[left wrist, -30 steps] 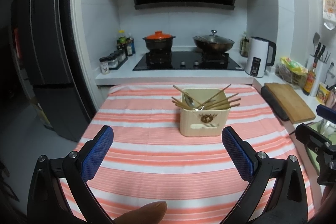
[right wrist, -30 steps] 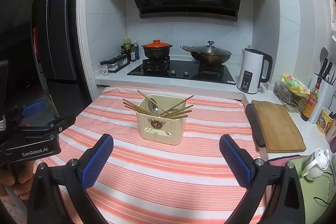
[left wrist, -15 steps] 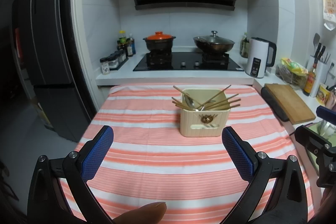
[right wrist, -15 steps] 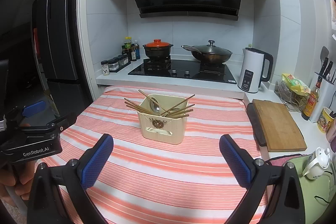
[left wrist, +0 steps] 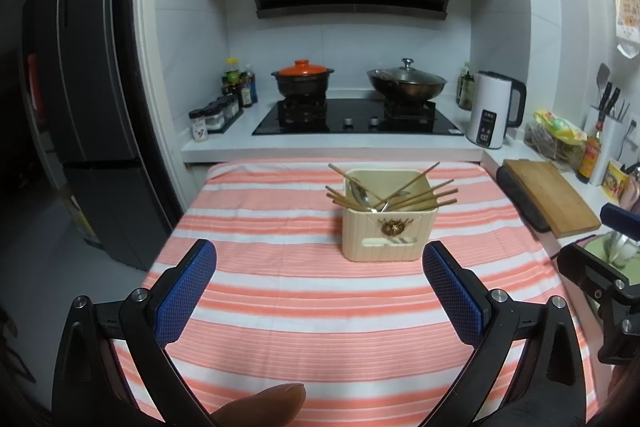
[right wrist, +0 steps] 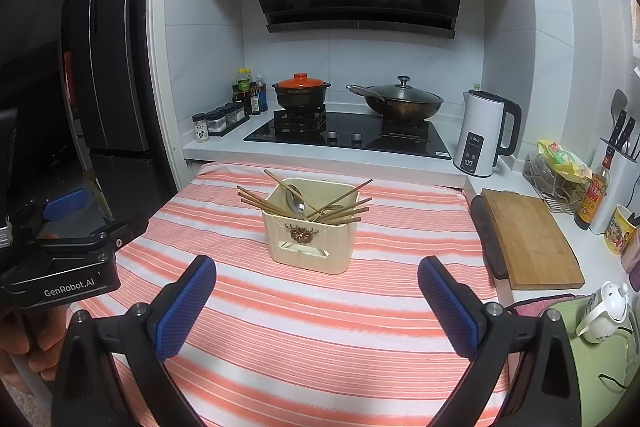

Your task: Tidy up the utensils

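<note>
Both the left gripper (left wrist: 319,267) and right gripper (right wrist: 317,282) are hovering wide apart and empty, the holder (left wrist: 389,215) sitting ahead with chopsticks (left wrist: 420,193) fanning sideways, neither gripper clearly nearer.

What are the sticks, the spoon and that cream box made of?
Chopsticks: thin matte brown sticks, likely wood or bamboo. Spoon: shiny grey, mirror-like, likely steel. Box: smooth cream ribbed walls, probably plastic, possibly ceramic.
</note>
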A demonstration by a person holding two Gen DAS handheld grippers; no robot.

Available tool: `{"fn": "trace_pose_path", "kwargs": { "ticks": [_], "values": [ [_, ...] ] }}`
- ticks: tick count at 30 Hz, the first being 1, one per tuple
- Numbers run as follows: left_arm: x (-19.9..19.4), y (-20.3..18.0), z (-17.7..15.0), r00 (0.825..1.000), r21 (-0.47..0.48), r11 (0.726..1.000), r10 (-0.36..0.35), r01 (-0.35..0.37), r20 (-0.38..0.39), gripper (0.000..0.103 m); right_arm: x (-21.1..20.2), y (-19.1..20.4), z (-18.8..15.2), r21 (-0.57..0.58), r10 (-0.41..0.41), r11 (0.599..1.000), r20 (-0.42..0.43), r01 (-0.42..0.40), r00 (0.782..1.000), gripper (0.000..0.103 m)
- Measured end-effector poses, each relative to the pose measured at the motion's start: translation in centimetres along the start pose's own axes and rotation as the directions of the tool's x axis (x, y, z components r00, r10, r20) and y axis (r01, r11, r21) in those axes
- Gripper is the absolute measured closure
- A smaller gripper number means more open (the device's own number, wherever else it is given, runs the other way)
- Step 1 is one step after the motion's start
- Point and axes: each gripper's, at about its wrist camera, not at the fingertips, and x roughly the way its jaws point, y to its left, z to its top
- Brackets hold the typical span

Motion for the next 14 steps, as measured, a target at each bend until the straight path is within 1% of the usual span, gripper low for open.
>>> {"fn": "trace_pose_path", "kwargs": {
  "ticks": [6, 8, 10, 13, 14],
  "values": [
    [0.10, -0.49, -0.02, 1.000, 0.007, 1.000, -0.005, 0.005, -0.007, 0.000, 0.18, -0.14, -0.14, -0.002, -0.006, 1.000, -0.005, 0.006, 1.000, 0.000],
    [0.14, -0.48, 0.00, 1.000, 0.002, 1.000, -0.018, 0.018, -0.011, 0.000, 0.26, -0.27, -0.13, -0.003, -0.011, 1.000, -0.005, 0.011, 1.000, 0.000],
    [0.03, -0.12, -0.11, 0.999, -0.020, 0.999, -0.035, 0.035, 0.005, 0.000, 0.28, -0.39, -0.11, -0.002, -0.013, 1.000, -0.005, 0.013, 1.000, 0.000],
    [0.32, 0.36, -0.15, 0.998, -0.058, 0.996, -0.064, 0.063, -0.010, 0.000, 0.28, -0.79, -0.09, 0.004, -0.016, 1.000, -0.005, 0.016, 1.000, 0.000],
    [0.37, 0.38, -0.14, 0.997, -0.057, 0.996, -0.076, 0.075, -0.011, 0.000, 0.26, -0.91, -0.13, 0.006, -0.016, 1.000, -0.005, 0.016, 1.000, 0.000]
  ]
}}
